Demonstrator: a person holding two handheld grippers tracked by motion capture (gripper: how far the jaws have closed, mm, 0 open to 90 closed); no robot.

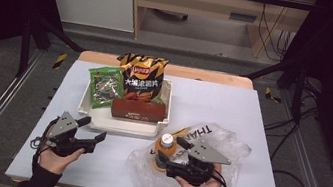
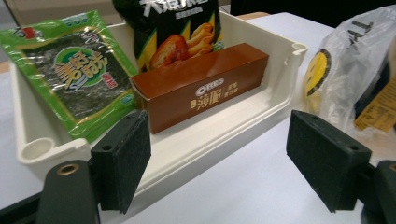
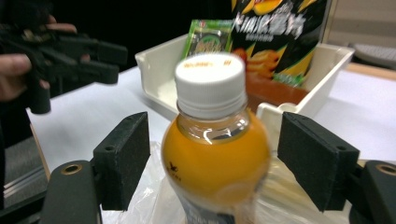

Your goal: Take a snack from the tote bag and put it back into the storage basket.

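- An orange drink bottle (image 3: 215,140) with a white cap (image 3: 210,83) stands upright on a clear plastic bag (image 1: 216,147) near the front edge of the counter (image 1: 261,118), right of the middle.
- The right gripper (image 3: 215,163) frames the bottle: its jaws are spread, one on each side of the bottle's shoulder, with a gap showing on both sides, so neither touches it.
- In the high view the right hand (image 1: 203,185) holds that gripper over the bag, just in from the front edge.
- The bag is crumpled, with black lettering and a yellow round print, and spreads toward the counter's right edge.
- A cream tray (image 1: 121,124) sits at the middle of the counter, toward the back edge.
- In the tray, a brown Oreo box (image 2: 201,91) lies along the front wall, a green seaweed packet (image 2: 70,70) leans at the left end, and a black-and-yellow chip bag (image 1: 141,77) stands behind the box.
- The left gripper (image 2: 219,158) hovers near the front left corner, jaws spread wide and holding nothing, pointed at the tray's front wall.
- The left hand (image 1: 58,157) grips it from the front edge.
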